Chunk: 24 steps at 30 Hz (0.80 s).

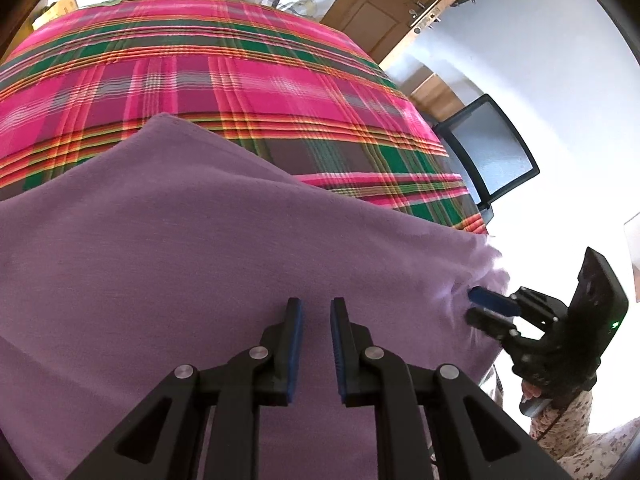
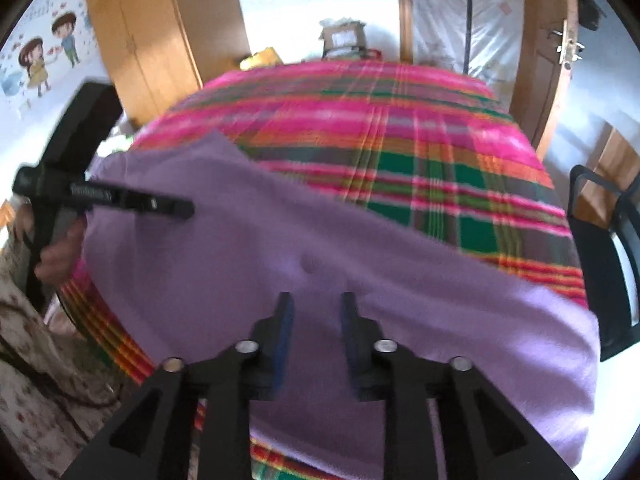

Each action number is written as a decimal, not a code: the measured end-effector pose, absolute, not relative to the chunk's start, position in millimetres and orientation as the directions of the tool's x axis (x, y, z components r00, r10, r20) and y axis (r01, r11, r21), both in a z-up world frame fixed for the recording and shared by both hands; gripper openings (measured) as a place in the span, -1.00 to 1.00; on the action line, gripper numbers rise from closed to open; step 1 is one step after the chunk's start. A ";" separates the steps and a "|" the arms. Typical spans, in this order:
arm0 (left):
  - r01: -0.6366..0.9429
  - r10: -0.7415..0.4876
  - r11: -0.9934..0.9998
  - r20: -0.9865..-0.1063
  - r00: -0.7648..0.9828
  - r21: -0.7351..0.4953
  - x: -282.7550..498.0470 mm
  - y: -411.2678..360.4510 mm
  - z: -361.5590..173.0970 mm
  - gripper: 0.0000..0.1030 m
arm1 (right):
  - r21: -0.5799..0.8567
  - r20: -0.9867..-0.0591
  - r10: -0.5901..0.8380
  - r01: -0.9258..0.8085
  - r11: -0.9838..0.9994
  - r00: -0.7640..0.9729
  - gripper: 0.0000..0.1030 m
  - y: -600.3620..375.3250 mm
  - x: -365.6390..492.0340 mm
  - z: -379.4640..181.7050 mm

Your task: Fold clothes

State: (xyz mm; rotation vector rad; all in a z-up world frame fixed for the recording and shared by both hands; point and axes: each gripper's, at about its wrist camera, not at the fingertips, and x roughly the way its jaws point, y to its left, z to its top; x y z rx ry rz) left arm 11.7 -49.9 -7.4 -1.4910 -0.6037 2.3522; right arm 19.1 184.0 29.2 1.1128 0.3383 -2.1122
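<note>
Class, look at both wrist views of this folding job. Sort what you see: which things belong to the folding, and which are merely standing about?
Belongs to the job:
- purple garment, spread out
- plaid cloth under it
- left gripper, fingers apart
- right gripper, fingers apart

Just standing about:
- black chair
- cardboard box
- wooden wardrobe
- door

Pink-green plaid bedspread (image 1: 248, 80) spread before me. Black mesh chair (image 1: 490, 148) right of bed. Wooden door (image 1: 396, 8) far right, wardrobe (image 2: 160, 32) far left, cartoon wall sticker (image 2: 44, 56) beside it, cardboard box (image 2: 342, 36) beyond bed.
</note>
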 end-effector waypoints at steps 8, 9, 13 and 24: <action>-0.025 0.458 -0.869 -0.783 -0.420 -0.495 16.4 -46.7 -6.3 -0.68 | 0.008 -0.812 -0.406 0.689 -0.725 -0.419 -0.46 168.5 17.5 15.0; -0.025 0.458 -0.869 -0.783 -0.420 -0.494 16.7 -46.3 -6.2 -0.68 | 0.010 -0.812 -0.404 0.682 -0.732 -0.421 -0.47 168.1 17.1 14.5; -0.030 0.457 -0.871 -0.785 -0.419 -0.491 18.4 -45.6 -5.2 -0.68 | 0.003 -0.822 -0.376 0.655 -0.756 -0.429 -0.96 172.2 18.2 17.7; -0.029 0.458 -0.869 -0.781 -0.425 -0.494 25.7 -49.6 -3.4 -0.68 | 0.064 -0.789 -0.444 0.661 -0.748 -0.426 -0.97 187.5 46.5 42.2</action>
